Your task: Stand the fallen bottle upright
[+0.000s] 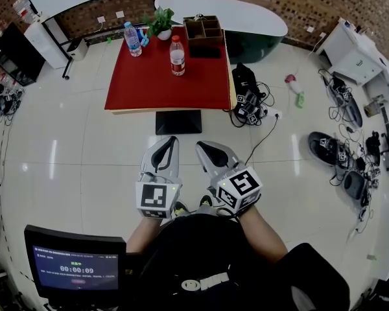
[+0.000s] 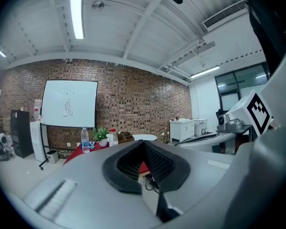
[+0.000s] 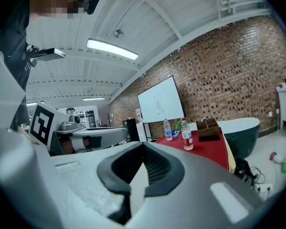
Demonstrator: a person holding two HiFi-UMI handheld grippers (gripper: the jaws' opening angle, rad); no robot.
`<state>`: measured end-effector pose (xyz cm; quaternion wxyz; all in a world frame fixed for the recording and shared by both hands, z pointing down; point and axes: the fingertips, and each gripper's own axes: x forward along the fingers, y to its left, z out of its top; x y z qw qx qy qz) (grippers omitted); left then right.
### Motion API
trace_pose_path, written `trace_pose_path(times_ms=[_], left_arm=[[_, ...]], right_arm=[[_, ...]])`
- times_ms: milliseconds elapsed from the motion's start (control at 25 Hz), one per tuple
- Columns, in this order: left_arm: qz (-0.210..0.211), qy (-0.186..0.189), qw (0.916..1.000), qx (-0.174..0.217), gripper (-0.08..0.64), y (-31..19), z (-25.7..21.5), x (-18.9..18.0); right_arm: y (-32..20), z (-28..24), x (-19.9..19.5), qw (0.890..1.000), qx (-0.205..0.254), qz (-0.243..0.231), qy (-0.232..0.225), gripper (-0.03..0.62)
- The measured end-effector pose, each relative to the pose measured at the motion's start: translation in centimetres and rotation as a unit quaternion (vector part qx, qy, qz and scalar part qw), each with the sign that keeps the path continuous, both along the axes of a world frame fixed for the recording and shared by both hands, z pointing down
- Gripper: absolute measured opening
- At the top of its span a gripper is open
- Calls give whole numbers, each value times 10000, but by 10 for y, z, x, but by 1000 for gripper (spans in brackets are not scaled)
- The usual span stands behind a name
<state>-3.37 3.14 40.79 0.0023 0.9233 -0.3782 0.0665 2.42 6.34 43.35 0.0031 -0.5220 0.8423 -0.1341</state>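
Observation:
Two clear water bottles stand upright on the red table [image 1: 155, 86]: one with a red cap and label [image 1: 177, 56] near the middle, one with a blue label [image 1: 133, 39] at the back left. No bottle lies on its side in any view. My left gripper [image 1: 171, 142] and right gripper [image 1: 205, 148] are side by side close to my body, well short of the table, over the white floor. Both have their jaws together with nothing between them. The left gripper view shows both bottles [image 2: 113, 138] far off, and so does the right gripper view [image 3: 186, 135].
A potted plant [image 1: 161, 23] and a wooden compartment box [image 1: 203, 28] stand at the table's back edge. A black flat panel [image 1: 178, 122] lies on the floor before the table. A black bag with cables [image 1: 246, 96] sits to its right. A monitor [image 1: 74, 267] is at my lower left.

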Motion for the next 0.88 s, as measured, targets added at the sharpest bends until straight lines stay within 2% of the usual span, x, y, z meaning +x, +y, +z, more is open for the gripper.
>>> trace_pose_path(times_ms=[320,640,880], left_arm=[[107,91,9999,-41,4,14,-1,4],[5,45,10000,37,5,19,-1,-5],[77,51,10000,31,5,28,-4,5]], right_arm=[[9,3,-7,10000,4,-74,34,3],[17,1,-13,9999,46,-111,24,3],[24,0,-7,9999,30,-138,59,3]])
